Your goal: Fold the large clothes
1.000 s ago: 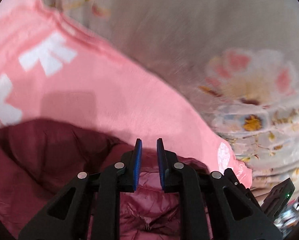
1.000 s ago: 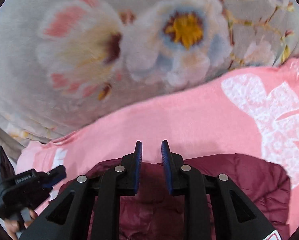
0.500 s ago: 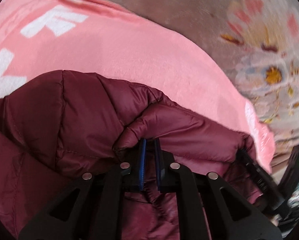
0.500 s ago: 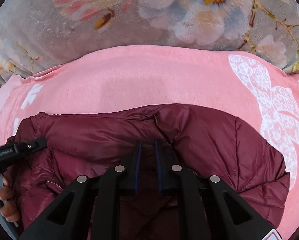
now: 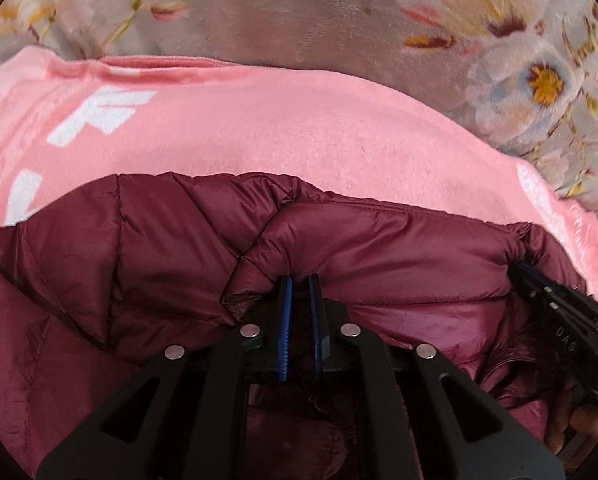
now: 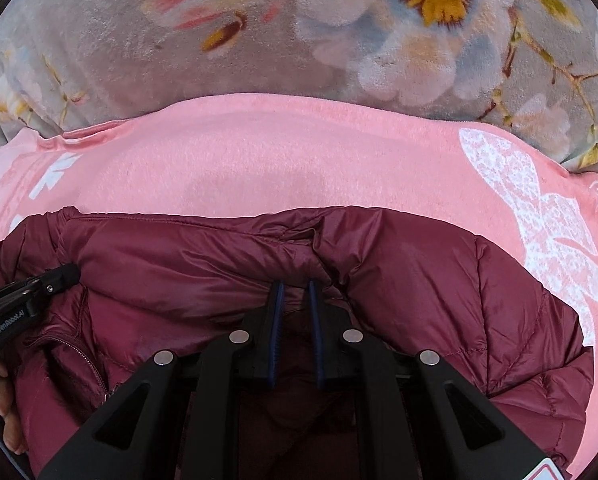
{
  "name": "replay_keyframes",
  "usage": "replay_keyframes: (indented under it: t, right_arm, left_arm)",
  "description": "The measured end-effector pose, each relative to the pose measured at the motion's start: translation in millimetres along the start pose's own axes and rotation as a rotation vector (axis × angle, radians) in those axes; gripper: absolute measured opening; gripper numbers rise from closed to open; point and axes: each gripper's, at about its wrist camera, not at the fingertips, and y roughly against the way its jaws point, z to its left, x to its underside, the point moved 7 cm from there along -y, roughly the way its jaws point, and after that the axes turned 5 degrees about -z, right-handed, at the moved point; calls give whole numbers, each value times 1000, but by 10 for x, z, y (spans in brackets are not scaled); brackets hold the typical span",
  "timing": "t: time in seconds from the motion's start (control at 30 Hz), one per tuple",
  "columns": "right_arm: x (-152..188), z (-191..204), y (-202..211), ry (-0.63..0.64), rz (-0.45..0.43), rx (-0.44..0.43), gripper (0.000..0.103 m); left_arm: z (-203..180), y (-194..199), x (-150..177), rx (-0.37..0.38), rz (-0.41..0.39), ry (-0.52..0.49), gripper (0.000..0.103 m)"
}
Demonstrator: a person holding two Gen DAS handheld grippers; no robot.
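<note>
A: Maroon quilted nylon, that's what you have in both hands. The jacket (image 5: 379, 264) lies on the pink blanket (image 5: 283, 140), which is spread over the flowered bedcover (image 5: 299, 16).

B: And my grip?

A: Your left tool (image 5: 299, 280) is pinched nearly closed on a bunched fold of the jacket's top edge. Your right tool (image 6: 295, 284) is just as narrow and bites the same edge further along. Each one shows in the other's view: the right tool at the right rim of your left camera, the left tool at the left rim of your right camera.

B: So which way does the jacket run?

A: Its held edge runs side to side between your two tools, and the rest of the jacket hangs back toward you, under and behind the fingers. The bare blanket lies ahead of both tools.

B: Which hand leads?

A: Neither, I'd judge; they sit about level on that edge. If you carry the fold over, move both together, or the slippery shell will likely skew.
</note>
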Motion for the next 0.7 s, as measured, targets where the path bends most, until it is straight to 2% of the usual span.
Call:
replay_keyframes:
  t: [0.17,0.7]
  right_arm:
    - [-3,24,-10,20,-4,18,9]
    - [2,6,-19,11,-9,10,9]
  left_arm:
    - [-47,-12,11,-54,-2,-53,8]
    - [-64,-13,2,-85,-1,-80,8]
